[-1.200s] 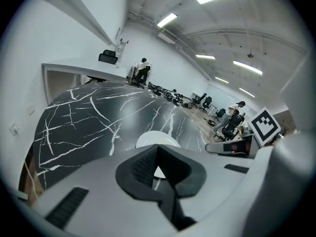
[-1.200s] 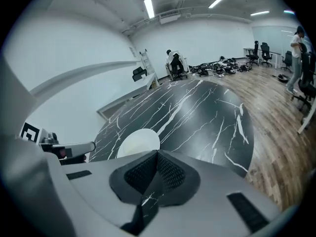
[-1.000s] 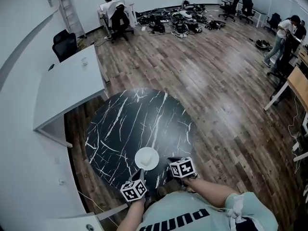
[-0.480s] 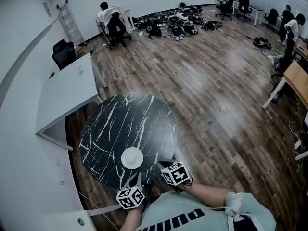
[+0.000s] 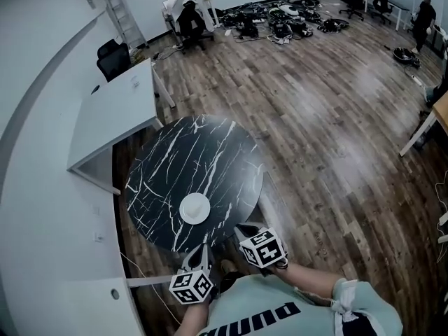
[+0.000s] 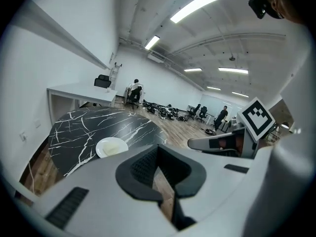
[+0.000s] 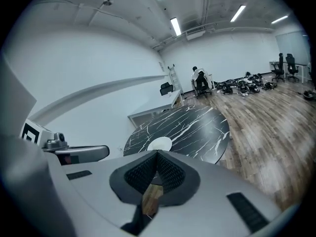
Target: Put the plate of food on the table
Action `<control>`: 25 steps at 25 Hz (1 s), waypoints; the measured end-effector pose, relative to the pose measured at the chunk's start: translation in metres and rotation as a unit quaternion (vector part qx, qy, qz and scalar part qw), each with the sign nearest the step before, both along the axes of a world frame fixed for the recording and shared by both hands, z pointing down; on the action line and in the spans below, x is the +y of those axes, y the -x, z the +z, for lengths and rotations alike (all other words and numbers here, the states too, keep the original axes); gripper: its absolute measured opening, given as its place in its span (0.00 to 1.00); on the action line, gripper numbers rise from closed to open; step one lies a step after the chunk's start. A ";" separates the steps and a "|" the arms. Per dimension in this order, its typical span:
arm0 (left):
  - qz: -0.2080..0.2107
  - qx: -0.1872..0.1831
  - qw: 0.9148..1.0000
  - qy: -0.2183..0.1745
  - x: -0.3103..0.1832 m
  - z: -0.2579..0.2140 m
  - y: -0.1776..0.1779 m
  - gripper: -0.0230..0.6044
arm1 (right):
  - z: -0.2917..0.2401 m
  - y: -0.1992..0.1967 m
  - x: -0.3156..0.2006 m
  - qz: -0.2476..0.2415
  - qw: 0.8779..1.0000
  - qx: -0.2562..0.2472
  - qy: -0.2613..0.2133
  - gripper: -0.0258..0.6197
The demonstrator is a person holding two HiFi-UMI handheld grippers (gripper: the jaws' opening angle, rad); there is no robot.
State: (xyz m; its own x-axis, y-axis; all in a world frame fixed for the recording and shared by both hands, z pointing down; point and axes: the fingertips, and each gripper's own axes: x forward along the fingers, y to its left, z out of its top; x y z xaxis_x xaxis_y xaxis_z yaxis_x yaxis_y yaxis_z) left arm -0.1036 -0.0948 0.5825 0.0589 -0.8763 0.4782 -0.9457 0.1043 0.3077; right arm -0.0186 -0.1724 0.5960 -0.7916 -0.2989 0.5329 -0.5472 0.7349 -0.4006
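Seeing the plate of food (image 5: pixel 194 208) flat on the bench (image 5: pixel 210 152), near the front rim. Holding left gripper (image 6: pixel 157 149) and right gripper (image 7: pixel 157 154) short of it, fingers pressed together, empty. Could shove it overboard with one careless swing.

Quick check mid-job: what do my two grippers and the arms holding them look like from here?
The left gripper and right gripper look alike: pale grey moulded shells, with dark ribbed pads lining the jaws. Each carries a white cube printed with black square markers. The person holding them wears a light short-sleeved shirt with dark lettering across it.
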 end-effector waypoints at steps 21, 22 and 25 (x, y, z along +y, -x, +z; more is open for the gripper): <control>0.030 -0.040 0.998 -0.037 0.084 -0.034 0.025 0.05 | -0.034 0.027 0.086 0.012 1.000 -0.017 -0.018 0.05; 0.032 -0.039 0.998 -0.038 0.092 -0.036 0.028 0.05 | -0.035 0.030 0.094 0.014 1.000 -0.014 -0.018 0.05; 0.040 -0.036 0.998 -0.043 0.115 -0.042 0.040 0.05 | -0.039 0.042 0.117 0.016 1.000 -0.011 -0.018 0.05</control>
